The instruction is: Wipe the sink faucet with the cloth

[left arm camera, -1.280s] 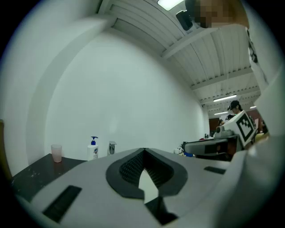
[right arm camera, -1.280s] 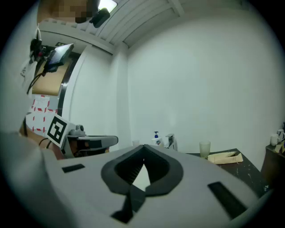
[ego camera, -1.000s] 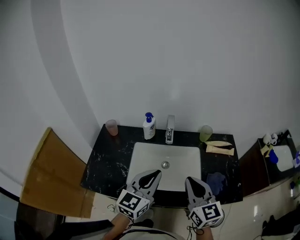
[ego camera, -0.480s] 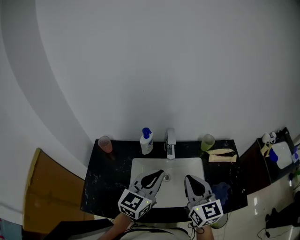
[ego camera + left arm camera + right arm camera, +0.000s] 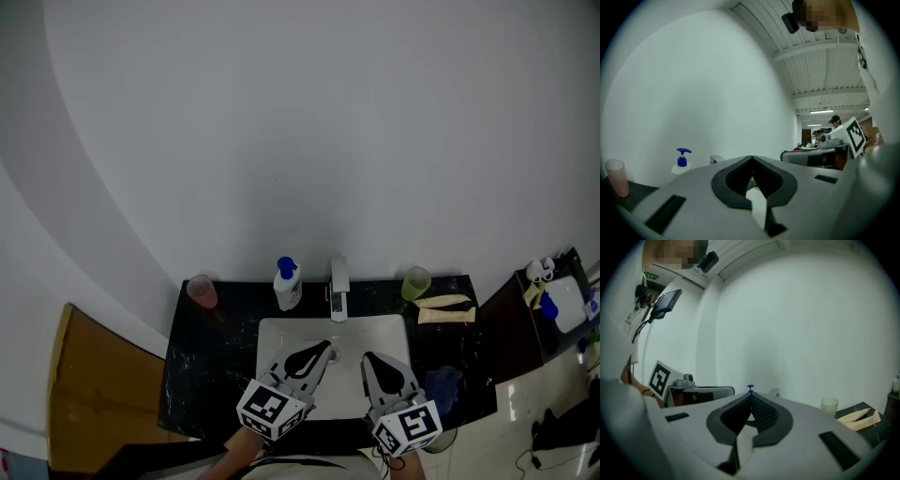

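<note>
A black counter (image 5: 201, 367) with a white sink (image 5: 274, 330) is seen from above, against a plain white wall (image 5: 309, 131). The faucet (image 5: 338, 287) stands at the back rim of the sink, in the middle. A soap bottle (image 5: 287, 284) with a blue pump is placed just to the left of it, and a pink cup (image 5: 201, 292) is set further left, near the back corner. A green cup (image 5: 415, 283) is found to the right of the faucet, with two beige items (image 5: 446, 309) lying beside it, whose kind cannot be told.

The cloth (image 5: 442, 385), dark blue and crumpled, is laid on the counter to the right of the sink, near the front edge. It is touched by neither gripper.

The left gripper (image 5: 327, 346) and the right gripper (image 5: 366, 356) are held side by side over the front part of the sink, both pointed towards the faucet and well apart from it. In the left gripper view the jaws are seen pressed together at the tips, with nothing caught between them. In the right gripper view the jaws are closed in the same way, and nothing is held. The right gripper is the one closer to the cloth, but it is not over it. A brown board (image 5: 94, 394) is seen on the floor, to the left of the counter.
</note>
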`<state>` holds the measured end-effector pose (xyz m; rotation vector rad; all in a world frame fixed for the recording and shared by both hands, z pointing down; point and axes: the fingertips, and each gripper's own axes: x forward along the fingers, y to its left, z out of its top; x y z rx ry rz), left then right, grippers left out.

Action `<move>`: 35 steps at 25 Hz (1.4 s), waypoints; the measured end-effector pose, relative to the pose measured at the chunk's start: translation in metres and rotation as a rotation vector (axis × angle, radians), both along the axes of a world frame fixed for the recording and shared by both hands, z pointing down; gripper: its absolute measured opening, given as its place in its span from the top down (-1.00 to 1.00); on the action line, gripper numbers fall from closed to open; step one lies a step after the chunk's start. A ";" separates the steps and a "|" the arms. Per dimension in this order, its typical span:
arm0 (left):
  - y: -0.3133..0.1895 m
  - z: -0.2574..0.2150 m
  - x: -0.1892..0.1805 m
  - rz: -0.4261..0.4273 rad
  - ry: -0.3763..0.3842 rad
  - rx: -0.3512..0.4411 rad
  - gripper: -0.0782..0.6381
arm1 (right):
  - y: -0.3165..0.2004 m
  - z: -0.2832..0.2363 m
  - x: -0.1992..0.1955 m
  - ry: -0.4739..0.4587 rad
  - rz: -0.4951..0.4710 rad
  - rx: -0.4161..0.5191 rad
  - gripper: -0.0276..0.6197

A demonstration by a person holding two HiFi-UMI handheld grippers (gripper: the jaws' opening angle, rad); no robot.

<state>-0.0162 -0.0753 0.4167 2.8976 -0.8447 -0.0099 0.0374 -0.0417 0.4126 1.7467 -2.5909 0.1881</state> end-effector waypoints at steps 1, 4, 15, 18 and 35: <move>0.001 0.002 0.003 -0.001 -0.003 -0.003 0.78 | -0.001 0.001 0.001 -0.005 -0.006 0.002 0.90; 0.004 0.005 0.011 -0.015 -0.011 -0.019 0.78 | 0.000 0.003 0.008 -0.012 -0.023 -0.002 0.90; 0.026 0.035 0.095 0.141 -0.089 -0.054 0.78 | 0.032 0.041 0.137 0.011 0.206 -0.057 0.90; 0.048 0.054 0.141 0.265 -0.131 -0.071 0.78 | 0.066 0.067 0.189 0.020 0.335 -0.111 0.90; 0.190 0.127 0.277 0.725 -0.261 -0.109 0.78 | 0.214 0.138 0.264 -0.001 0.650 -0.261 0.90</move>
